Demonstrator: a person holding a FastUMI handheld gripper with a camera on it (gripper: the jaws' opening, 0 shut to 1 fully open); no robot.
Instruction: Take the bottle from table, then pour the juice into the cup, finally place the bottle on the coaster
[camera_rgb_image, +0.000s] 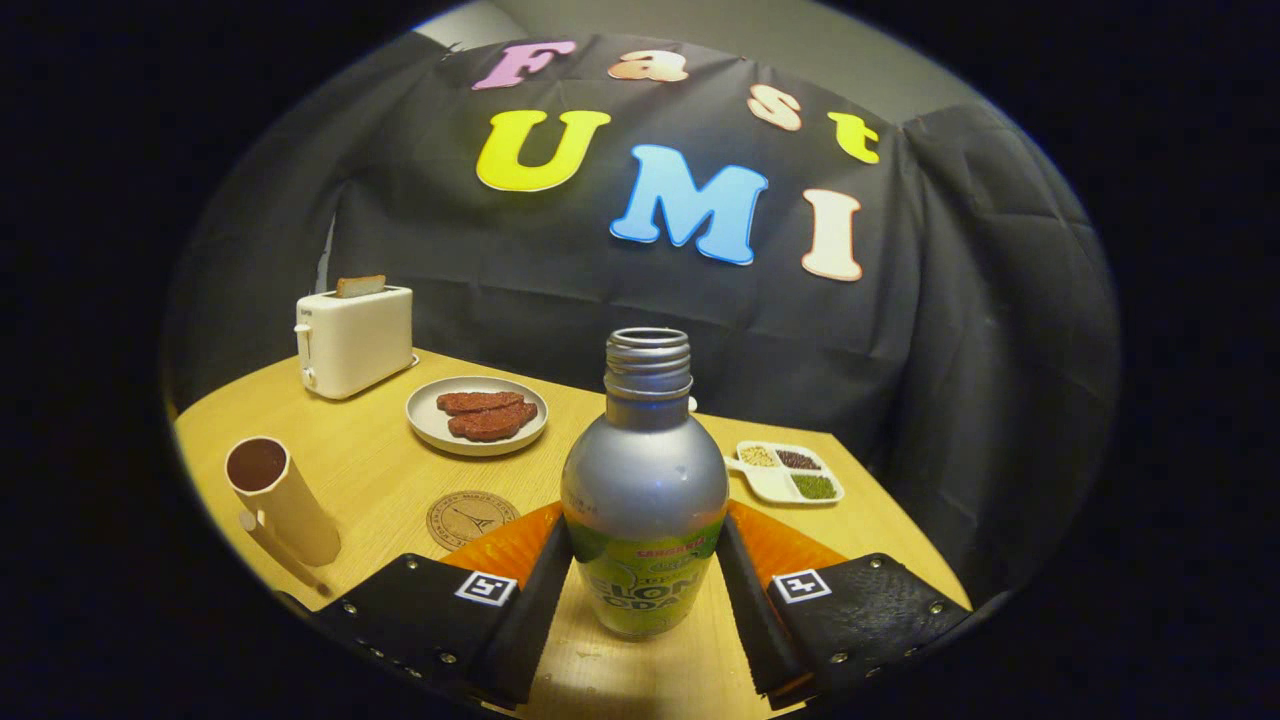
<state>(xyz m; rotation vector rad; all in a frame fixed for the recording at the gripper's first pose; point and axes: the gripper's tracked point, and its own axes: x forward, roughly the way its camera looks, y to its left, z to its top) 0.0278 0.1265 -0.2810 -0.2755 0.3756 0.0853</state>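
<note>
One cream cup (280, 500) stands near the wooden table's (360, 455) left edge, one round cork coaster (472, 518) just right, bare wood between. The gripper (645, 590) clasps one uncapped silver bottle (645, 500) upright between both fingers.

Coaster (472, 519): near edge hidden behind the gripper (644, 570) finger. Bottle (645, 500) hides part of the table (380, 460).
</note>
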